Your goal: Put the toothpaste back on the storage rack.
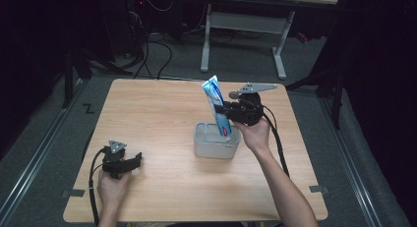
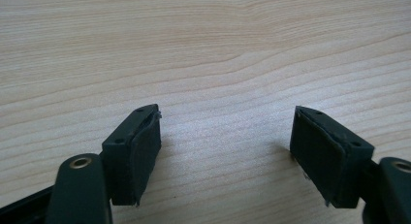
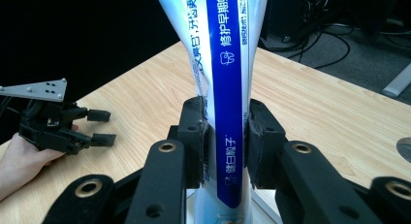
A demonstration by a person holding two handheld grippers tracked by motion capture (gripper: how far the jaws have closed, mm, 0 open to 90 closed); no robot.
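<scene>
Dark floor with loose cables surrounds a pale wooden table (image 1: pixel 162 114), behind which a white-legged desk (image 1: pixel 243 28) stands. Right of the table's centre sits a translucent grey box (image 1: pixel 217 141). Above it the right gripper (image 1: pixel 222 110) has its jaws clamped on a blue-and-white toothpaste tube (image 1: pixel 217 105), which stands nearly upright, its lower end down inside the box and its flat end leaning slightly left. At the near left the left gripper (image 1: pixel 138 158) rests on the bare wood, jaws wide apart with nothing between them.

The toothpaste tube (image 3: pixel 228 88) bears Chinese print, including "修护早期蛀".
</scene>
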